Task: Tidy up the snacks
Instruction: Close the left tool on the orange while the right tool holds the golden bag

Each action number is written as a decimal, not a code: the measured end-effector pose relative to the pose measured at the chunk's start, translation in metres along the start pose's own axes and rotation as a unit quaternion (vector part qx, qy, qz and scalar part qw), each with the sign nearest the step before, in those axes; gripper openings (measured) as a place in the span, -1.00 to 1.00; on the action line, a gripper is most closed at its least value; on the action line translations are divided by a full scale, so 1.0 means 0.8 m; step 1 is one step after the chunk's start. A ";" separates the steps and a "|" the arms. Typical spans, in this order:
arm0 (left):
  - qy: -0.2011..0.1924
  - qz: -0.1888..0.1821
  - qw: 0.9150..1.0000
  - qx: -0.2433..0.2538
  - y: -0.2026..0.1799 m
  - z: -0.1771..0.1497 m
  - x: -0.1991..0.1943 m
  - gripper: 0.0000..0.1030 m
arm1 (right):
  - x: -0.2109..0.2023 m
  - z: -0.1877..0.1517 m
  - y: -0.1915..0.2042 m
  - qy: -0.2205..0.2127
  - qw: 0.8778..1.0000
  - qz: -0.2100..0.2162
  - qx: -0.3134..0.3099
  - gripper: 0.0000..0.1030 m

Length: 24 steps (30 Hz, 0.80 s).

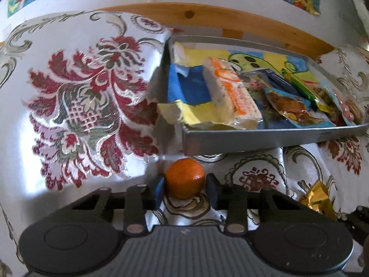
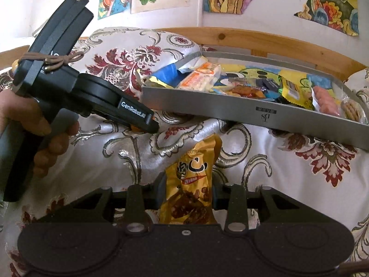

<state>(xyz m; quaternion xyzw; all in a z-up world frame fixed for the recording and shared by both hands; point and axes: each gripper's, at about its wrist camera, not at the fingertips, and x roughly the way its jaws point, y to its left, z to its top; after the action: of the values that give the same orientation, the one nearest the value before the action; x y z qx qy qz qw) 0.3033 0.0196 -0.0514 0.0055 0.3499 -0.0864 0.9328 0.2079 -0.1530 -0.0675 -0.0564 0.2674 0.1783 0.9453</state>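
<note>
My left gripper (image 1: 185, 190) is shut on a small round orange fruit (image 1: 184, 177), just in front of the near left corner of the grey tray (image 1: 253, 136). The right wrist view shows that left gripper (image 2: 152, 124) low over the cloth, held by a person's hand (image 2: 43, 127), with a sliver of the orange fruit (image 2: 133, 128) under its tip. My right gripper (image 2: 188, 192) is shut on a gold snack packet (image 2: 191, 184), near the long front wall of the grey tray (image 2: 230, 113). The gold packet (image 1: 318, 198) also shows at the left view's right edge.
The tray holds several snacks on a painted paper lining: a white-and-orange packet (image 1: 233, 92), a blue packet (image 1: 293, 108), a green-yellow packet (image 1: 306, 90) and pink sweets (image 1: 348, 110). A floral satin cloth (image 1: 80, 97) covers the surface. A wooden rail (image 1: 189, 13) and a wall stand behind.
</note>
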 end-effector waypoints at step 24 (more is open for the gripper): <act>-0.014 -0.012 0.999 -0.039 0.007 -0.020 -0.038 -0.25 | -0.025 -0.007 -0.013 0.018 0.999 -0.017 0.046 -0.31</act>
<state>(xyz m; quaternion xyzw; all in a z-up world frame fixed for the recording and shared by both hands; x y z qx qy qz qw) 0.2710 0.0310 -0.0441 -0.0360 0.3397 -0.0843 0.9360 0.1932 -0.1698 -0.0621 -0.0202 0.2916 0.1488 0.9447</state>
